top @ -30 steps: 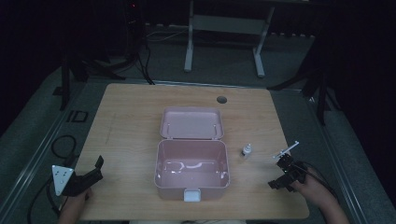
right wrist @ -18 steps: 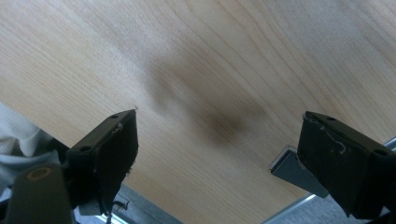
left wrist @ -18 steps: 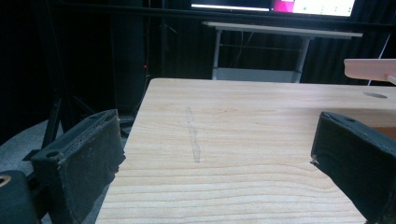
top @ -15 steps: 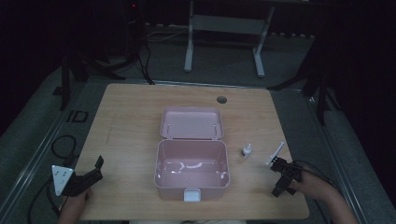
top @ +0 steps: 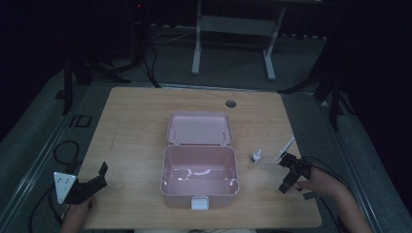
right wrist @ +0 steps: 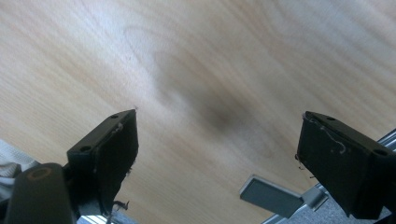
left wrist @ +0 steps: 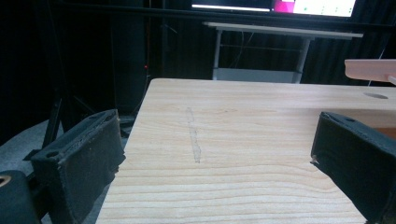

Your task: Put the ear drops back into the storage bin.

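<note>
The white stick (top: 286,147) lies on the wooden table (top: 136,126) near its right edge, just beyond the right gripper (top: 289,171) — jaws spread wide, empty. A small dropper bottle (top: 256,157) stands beside the open pink box (top: 199,165). The left gripper (top: 92,182) rests gaping at the near-left corner.

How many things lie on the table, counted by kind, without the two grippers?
Pink box, lid open: 1
Small white bottle: 1
Thin white stick-like thing, too small to tell what it is: 1
Total: 3
</note>
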Tool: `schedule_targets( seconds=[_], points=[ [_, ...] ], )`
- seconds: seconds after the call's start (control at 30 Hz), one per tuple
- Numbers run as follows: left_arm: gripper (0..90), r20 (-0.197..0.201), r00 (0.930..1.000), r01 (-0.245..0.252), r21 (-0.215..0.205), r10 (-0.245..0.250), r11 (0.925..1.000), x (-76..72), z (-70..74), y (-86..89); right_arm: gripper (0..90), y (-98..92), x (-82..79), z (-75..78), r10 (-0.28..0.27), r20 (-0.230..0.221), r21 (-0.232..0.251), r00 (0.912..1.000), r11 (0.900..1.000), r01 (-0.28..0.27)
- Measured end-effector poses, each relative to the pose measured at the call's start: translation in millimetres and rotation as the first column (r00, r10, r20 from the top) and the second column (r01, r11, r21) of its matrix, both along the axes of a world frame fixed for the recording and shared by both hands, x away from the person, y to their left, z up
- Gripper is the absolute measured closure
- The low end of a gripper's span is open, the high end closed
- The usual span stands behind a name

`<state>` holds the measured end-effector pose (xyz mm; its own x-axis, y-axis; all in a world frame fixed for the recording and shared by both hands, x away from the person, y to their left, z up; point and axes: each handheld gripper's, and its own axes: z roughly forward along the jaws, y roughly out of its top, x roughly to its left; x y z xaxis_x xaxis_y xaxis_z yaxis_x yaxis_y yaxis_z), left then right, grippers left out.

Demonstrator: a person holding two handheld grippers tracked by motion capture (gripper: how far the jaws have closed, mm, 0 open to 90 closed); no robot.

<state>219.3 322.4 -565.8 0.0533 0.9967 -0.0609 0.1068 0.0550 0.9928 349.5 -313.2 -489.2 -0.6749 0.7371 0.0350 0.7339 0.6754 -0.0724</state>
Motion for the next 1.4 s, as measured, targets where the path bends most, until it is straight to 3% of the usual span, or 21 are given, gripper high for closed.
schedule_targets(
  seconds=[0.13,0.33,0.57,0.93,1.03,1.27,1.4],
  points=[
    [2.4,-0.001,1.0,0.001,0.0,-0.001,1.0,0.1,0.0,0.1,12.3,2.9,10.4,1.9,-0.023,-0.006,-0.005,0.9997,1.0,0.023],
    [2.4,-0.001,1.0,0.001,0.0,-0.001,1.0,0.1,0.0,0.0,12.5,14.4,22.8,3.8,-0.009,0.002,-0.001,1.0,1.0,0.009],
    [2.3,0.0,1.0,0.003,0.001,-0.003,1.0,0.1,0.0,0.0,13.9,31.2,38.8,10.0,-0.006,0.032,0.023,0.9995,1.0,0.005],
    [2.4,0.0,1.0,0.006,0.002,-0.006,1.0,0.0,0.0,0.0,19.3,61.0,63.5,7.9,-0.002,0.037,0.07,0.9993,0.998,0.0],
    [2.4,0.002,1.0,0.007,0.005,-0.007,1.0,-0.2,-0.1,-0.2,23.8,69.8,69.5,4.8,0.001,0.053,0.05,0.9986,0.999,-0.004],
    [2.4,0.001,1.0,0.008,0.003,-0.008,1.0,-0.1,0.0,0.1,25.6,80.9,81.3,-2.2,0.001,0.022,0.049,0.9998,0.999,-0.002],
    [2.4,0.002,1.0,0.009,0.004,-0.009,1.0,-0.2,-0.1,-0.1,32.8,87.0,86.2,-5.6,0.008,0.014,0.031,0.9999,0.999,-0.008]
  ],
)
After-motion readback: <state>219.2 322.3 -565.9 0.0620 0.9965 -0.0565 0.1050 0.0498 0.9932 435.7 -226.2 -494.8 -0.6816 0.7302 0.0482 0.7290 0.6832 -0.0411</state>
